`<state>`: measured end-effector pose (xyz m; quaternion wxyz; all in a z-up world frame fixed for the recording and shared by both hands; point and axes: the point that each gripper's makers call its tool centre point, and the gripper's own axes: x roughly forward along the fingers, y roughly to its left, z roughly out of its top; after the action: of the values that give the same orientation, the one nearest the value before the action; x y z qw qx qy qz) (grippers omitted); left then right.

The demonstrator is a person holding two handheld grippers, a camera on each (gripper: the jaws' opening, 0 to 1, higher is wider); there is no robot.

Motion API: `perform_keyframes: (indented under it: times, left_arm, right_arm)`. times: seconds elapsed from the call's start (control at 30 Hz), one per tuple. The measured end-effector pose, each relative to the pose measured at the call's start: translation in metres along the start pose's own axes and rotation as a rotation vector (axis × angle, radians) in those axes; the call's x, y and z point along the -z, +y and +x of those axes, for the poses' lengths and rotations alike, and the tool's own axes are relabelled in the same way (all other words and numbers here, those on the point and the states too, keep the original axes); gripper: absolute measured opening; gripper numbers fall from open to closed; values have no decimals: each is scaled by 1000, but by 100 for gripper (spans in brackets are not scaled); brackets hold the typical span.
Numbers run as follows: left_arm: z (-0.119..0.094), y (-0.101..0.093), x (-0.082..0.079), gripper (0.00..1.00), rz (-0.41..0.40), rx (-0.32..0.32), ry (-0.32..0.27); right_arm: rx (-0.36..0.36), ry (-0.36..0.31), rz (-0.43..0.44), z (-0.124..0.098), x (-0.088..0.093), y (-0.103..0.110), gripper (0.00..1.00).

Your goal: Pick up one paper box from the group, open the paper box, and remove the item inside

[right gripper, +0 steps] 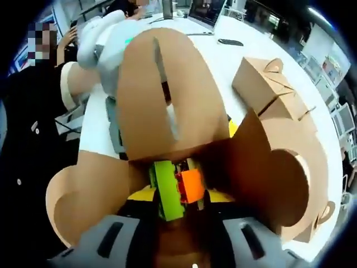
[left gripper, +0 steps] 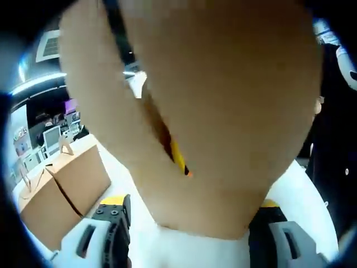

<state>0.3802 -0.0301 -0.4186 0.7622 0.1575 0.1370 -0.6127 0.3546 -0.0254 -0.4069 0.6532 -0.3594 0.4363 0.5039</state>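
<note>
**Box open, toy half out**

Removal step in hand. Left gripper (left gripper: 189,234) clamped on the opened paper box (left gripper: 212,111), held up above the white counter (left gripper: 312,195). Right gripper (right gripper: 178,223) closed on the green-and-orange toy (right gripper: 175,190) at the box mouth, between spread flaps. Next: a straight pull clear of the flaps, box kept steady. Spare boxes (right gripper: 268,84) near on the counter.

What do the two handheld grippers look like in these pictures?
The left gripper has black and grey jaws with slotted sides and yellow tips. The right gripper has grey slotted jaws with yellow near the tips.
</note>
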Motion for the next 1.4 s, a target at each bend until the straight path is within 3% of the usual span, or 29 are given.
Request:
perform_keyframes:
  times: [0.57,1.0,1.2,1.4]
  left_arm:
    - [-9,-1,4,85,-39,-35,9]
    - [-27,-1,7,85,-96,-106,-12]
    - [-36,-4,3,85,-113,-142,-33]
    - [-49,-6,2,84,-133,-187,-46]
  right_arm:
    - [97,-65,-56,-41,-13,-17,32]
    - [175,-230,-47,-103,-35,-20,32]
    - [220,-328,-31,-140,-34,-12,32]
    - [269,-397,-21,-166,-20,3,32]
